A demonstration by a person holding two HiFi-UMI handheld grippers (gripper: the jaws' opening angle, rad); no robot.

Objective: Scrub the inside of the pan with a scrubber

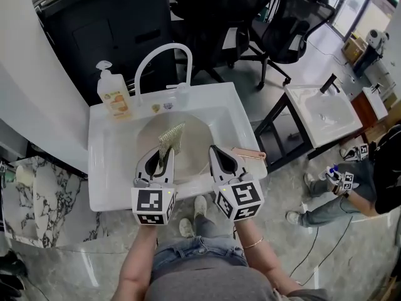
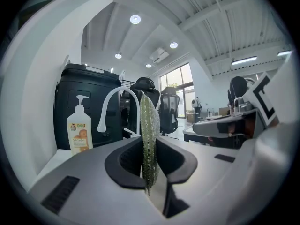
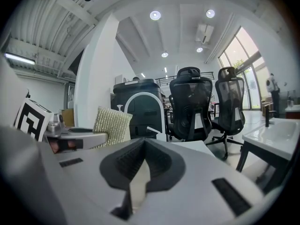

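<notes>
Two tongs [image 1: 165,153] [image 1: 213,149], one scrubber [image 1: 171,138], one pan [image 1: 193,135]

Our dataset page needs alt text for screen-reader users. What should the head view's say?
Seen from above, the left gripper pinches a pale green scrubber over a pan lying in a white sink. The right gripper hovers beside it, shut and empty. A soap bottle and a white faucet stand at the sink's far edge.
</notes>
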